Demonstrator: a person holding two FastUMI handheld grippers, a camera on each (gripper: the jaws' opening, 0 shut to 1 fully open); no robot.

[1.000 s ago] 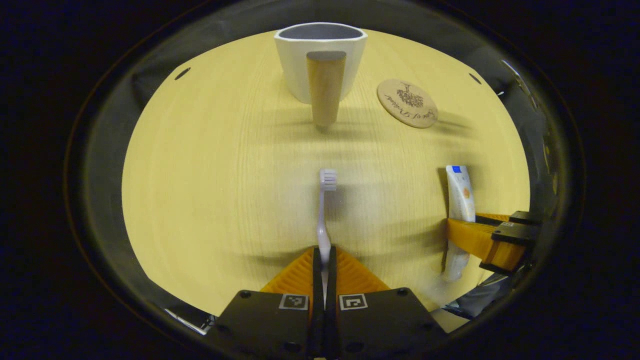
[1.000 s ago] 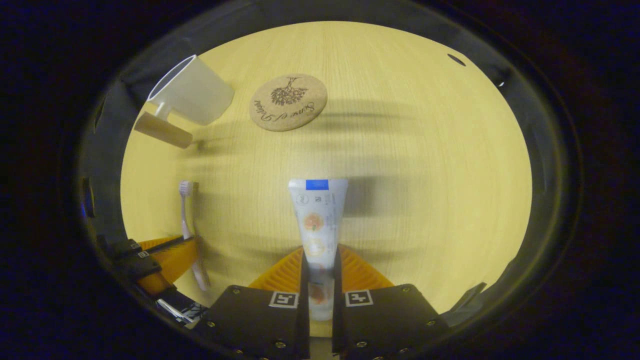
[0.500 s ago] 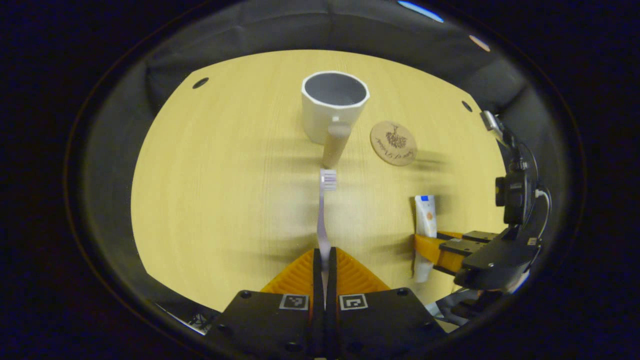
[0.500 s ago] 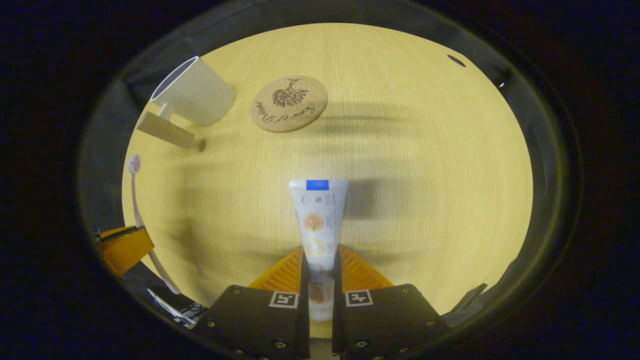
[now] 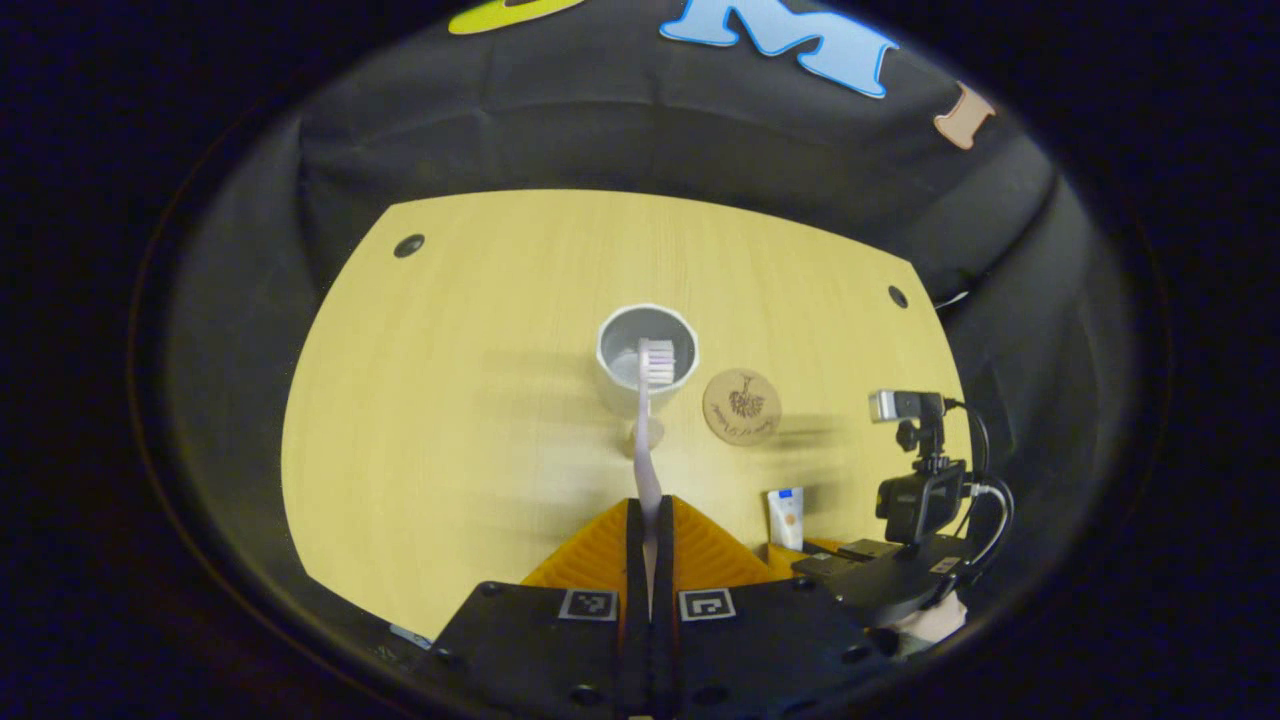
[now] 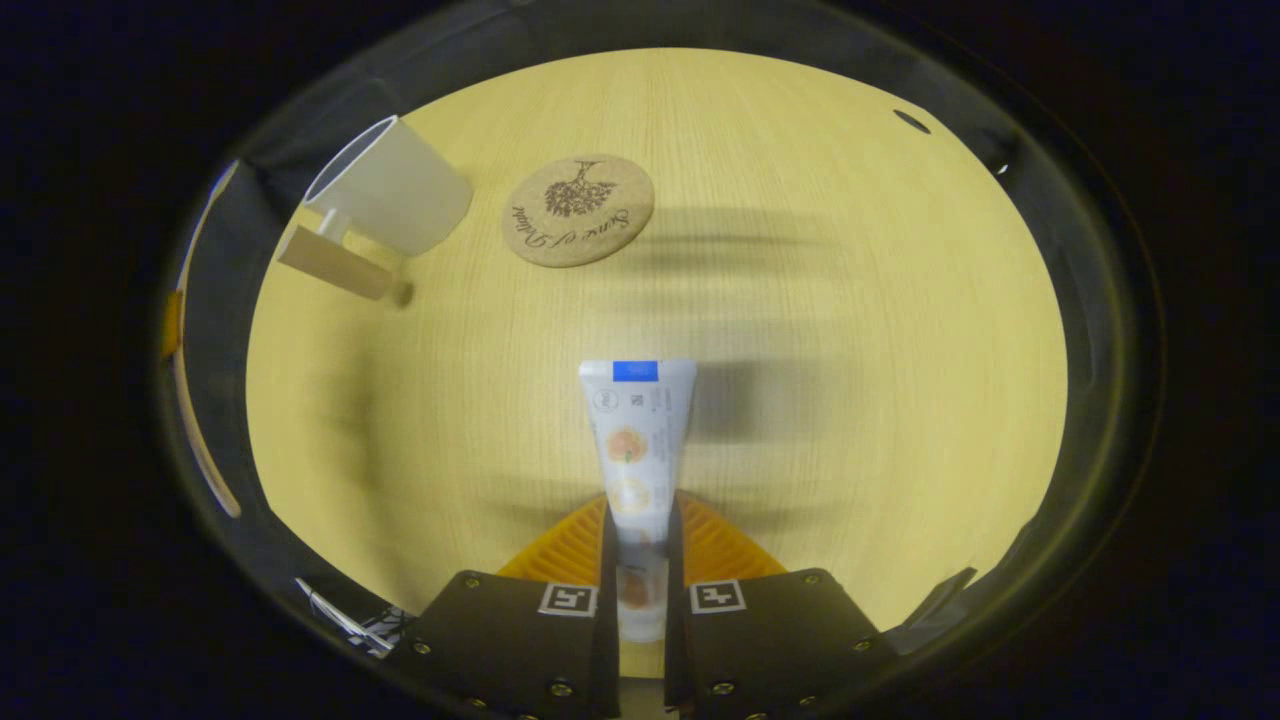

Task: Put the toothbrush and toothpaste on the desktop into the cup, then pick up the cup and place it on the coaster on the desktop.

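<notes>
High over the desk, my left gripper (image 5: pixel 648 520) is shut on a pale toothbrush (image 5: pixel 646 440). Its bristle head lines up with the mouth of the white cup (image 5: pixel 646 352) far below. That cup has a wooden handle (image 5: pixel 648 434); it stands upright. To its right lies the round cork coaster (image 5: pixel 741 406). My right gripper (image 6: pixel 638 525) is shut on the white toothpaste tube (image 6: pixel 634 430), low over the desk. In the right gripper view the cup (image 6: pixel 392 188) and coaster (image 6: pixel 578 209) sit at the upper left. In the left gripper view the right gripper (image 5: pixel 880 575) and tube (image 5: pixel 786 516) are at the lower right.
The yellow wooden desktop (image 5: pixel 450 400) has small dark holes near its far corners (image 5: pixel 408 245). Black cloth walls rise behind and beside it. A small camera (image 5: pixel 915 490) with cables rides on the right gripper.
My left gripper has risen high with the toothbrush, so the cup now looks small and lies under the bristles. It has left the right gripper view. The right gripper and tube stayed put.
</notes>
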